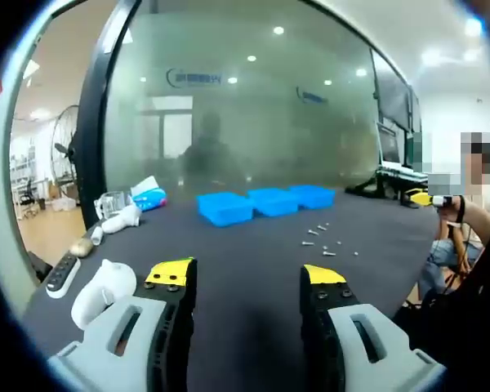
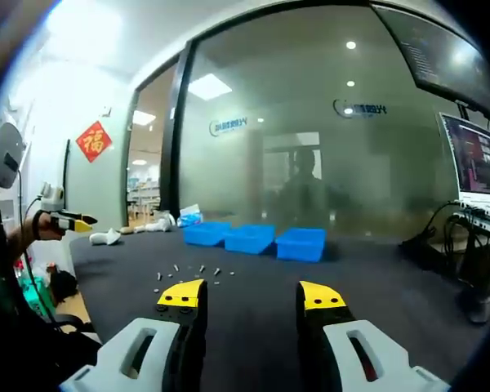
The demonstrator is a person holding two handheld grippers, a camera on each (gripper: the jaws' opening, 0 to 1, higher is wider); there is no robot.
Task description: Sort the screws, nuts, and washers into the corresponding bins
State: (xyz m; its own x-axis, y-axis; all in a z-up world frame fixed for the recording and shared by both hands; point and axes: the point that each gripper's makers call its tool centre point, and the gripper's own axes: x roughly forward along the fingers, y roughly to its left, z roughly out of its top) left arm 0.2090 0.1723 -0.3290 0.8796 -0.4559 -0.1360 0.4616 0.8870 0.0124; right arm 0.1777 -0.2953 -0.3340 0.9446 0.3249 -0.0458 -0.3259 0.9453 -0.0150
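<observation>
Left gripper [image 1: 249, 282], seen along its own yellow-tipped jaws: jaws spread wide, nothing between them, held above the dark table [image 1: 245, 327]. Right gripper [image 2: 251, 298]: likewise spread and empty, over the same table [image 2: 376, 286] from the opposite side.

Beyond the left gripper's jaws, the loose hardware [image 1: 322, 241], small pale screws, nuts and washers too small to tell apart, lies scattered on the table, well apart from both grippers. In the right gripper view the same scatter [image 2: 192, 273] sits just ahead of the left jaw.

Farther out stand three blue bins [image 1: 265, 202] in a touching row near the table's far edge, before a frosted glass wall; they show again in the right gripper view [image 2: 253, 238]. White oddments and a remote control [image 1: 63, 273] lie along the table's left edge.

Judged stage: sorting not yet begun; no piece visibly in any bin.

Risks, as judgement: the pieces are tiny and flat on a dark surface, so wide jaws may close beside one, or flick it into its neighbours. Washers may resist lifting. The bins are unmarked and identical, inviting a wrong drop.
</observation>
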